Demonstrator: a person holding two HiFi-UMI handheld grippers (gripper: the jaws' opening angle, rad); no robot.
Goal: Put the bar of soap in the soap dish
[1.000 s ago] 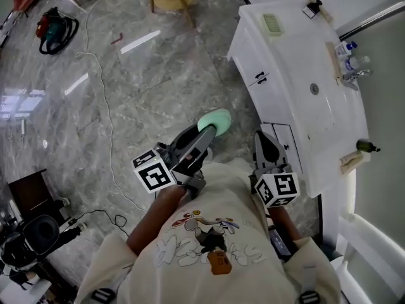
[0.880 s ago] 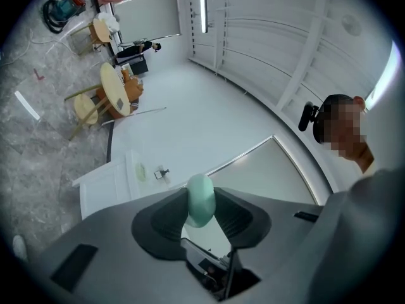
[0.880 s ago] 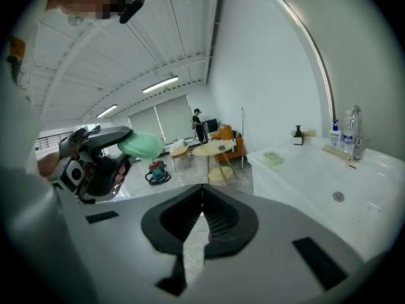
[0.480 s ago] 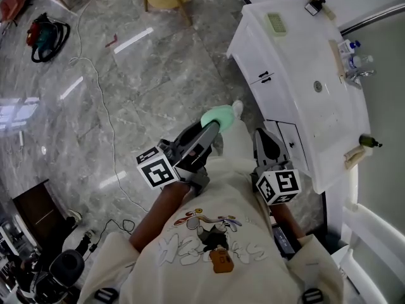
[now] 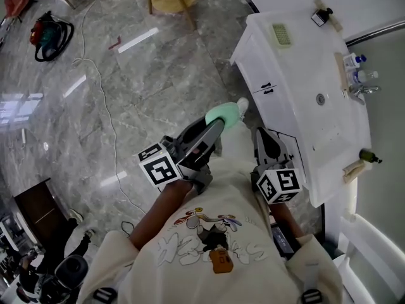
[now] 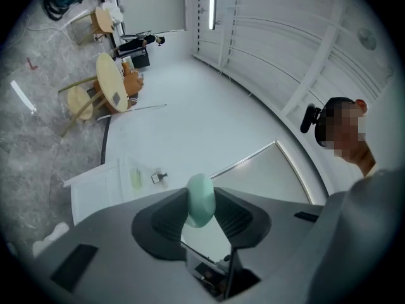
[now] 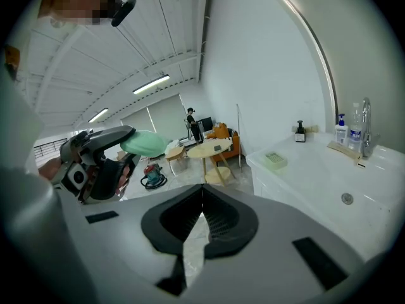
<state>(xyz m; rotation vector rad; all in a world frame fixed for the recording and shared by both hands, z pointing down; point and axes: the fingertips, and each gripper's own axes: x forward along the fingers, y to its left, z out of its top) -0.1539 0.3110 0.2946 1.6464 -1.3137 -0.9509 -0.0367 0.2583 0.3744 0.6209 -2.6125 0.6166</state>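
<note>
We hold two grippers. Our left gripper (image 5: 214,126) is clamped on the one bar of soap (image 5: 223,114), pale green, held over the floor just short of the white counter (image 5: 278,75). Our right gripper (image 5: 264,138) is closed on nothing, and only its own view shows the jaws meeting. One green soap dish (image 5: 281,35) sits at the counter's far end.

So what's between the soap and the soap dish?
Head view: only marble floor and the bare white vanity top separate soap from soap dish.
</note>
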